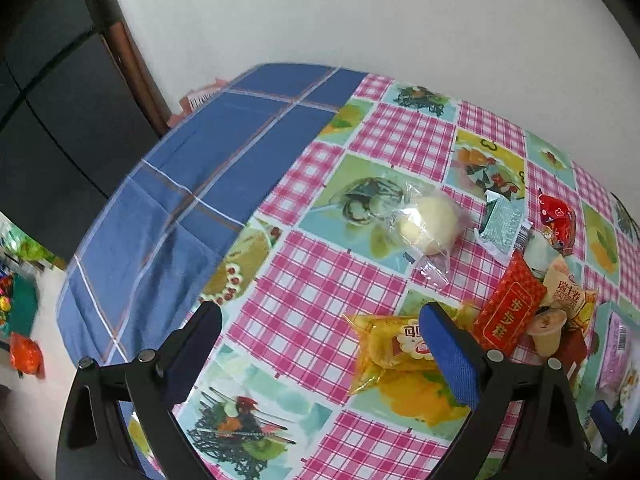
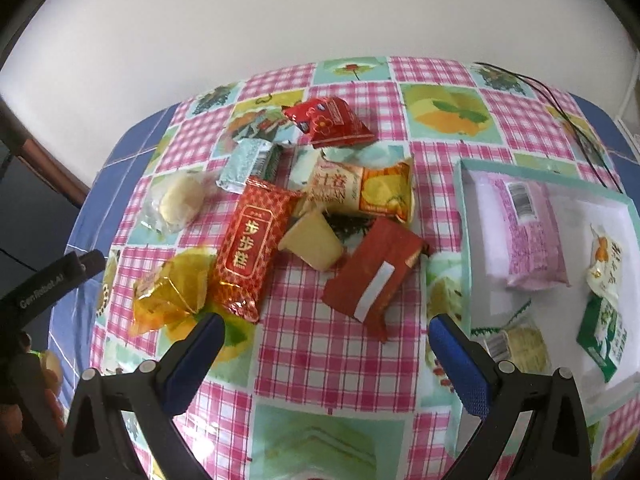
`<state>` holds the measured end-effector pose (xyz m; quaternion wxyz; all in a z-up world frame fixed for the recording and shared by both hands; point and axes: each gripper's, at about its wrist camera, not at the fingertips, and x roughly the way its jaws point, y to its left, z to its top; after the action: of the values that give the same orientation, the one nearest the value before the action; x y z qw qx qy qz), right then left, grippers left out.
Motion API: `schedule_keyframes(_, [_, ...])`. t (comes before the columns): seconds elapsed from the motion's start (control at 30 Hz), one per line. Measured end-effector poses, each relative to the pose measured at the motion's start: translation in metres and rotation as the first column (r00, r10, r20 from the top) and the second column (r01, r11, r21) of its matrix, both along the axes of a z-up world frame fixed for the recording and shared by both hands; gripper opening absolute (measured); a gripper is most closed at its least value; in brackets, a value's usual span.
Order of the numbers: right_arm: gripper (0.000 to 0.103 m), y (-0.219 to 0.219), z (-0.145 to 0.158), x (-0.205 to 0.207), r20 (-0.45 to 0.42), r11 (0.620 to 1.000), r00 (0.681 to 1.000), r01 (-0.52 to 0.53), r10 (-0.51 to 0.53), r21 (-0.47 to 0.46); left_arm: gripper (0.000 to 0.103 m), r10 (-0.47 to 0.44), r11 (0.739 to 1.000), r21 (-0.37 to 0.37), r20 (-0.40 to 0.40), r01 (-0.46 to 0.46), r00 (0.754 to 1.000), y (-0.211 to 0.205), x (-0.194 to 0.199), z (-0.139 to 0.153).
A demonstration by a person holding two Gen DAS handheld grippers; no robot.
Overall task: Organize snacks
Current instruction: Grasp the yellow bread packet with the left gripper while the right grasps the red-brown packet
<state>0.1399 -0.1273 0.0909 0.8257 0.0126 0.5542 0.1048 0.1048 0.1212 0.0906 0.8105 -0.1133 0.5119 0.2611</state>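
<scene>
A pile of snacks lies on the checked tablecloth [image 2: 312, 344]: a red patterned packet [image 2: 248, 248], a dark red packet [image 2: 372, 272], a jelly cup [image 2: 314, 242], a yellow wrapped snack [image 2: 168, 296], a clear-wrapped bun [image 2: 180, 200], a silver-green packet [image 2: 244, 164], a red bag [image 2: 328, 120] and an orange roll packet [image 2: 360, 192]. My right gripper [image 2: 324, 344] is open just in front of the pile. My left gripper [image 1: 320, 332] is open, its right finger over the yellow snack [image 1: 396, 344]. The bun [image 1: 432, 224] lies ahead of it.
A white tray with a teal rim [image 2: 464, 240] at the right holds a pink packet [image 2: 528, 232], a green carton [image 2: 604, 336] and other small packets. A black cable [image 2: 568, 116] runs at the far right. A blue cloth [image 1: 180, 184] covers the table's left part.
</scene>
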Motion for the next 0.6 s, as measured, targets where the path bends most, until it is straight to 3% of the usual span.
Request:
schedule_keyframes(0.27, [0.102, -0.01, -0.011, 0.015, -0.002, 0.999, 0.999, 0.042, -0.043, -0.015, 0.099, -0.032, 0.993, -0.116, -0.028, 0.028, 0.999, -0.006, 0.013, -0.024])
schedule_keyframes(0.6, [0.089, -0.016, -0.034, 0.032, -0.034, 0.995, 0.995, 0.09, -0.092, -0.053, 0.099, -0.115, 0.976, -0.193, -0.05, 0.103, 0.992, -0.029, 0.031, -0.049])
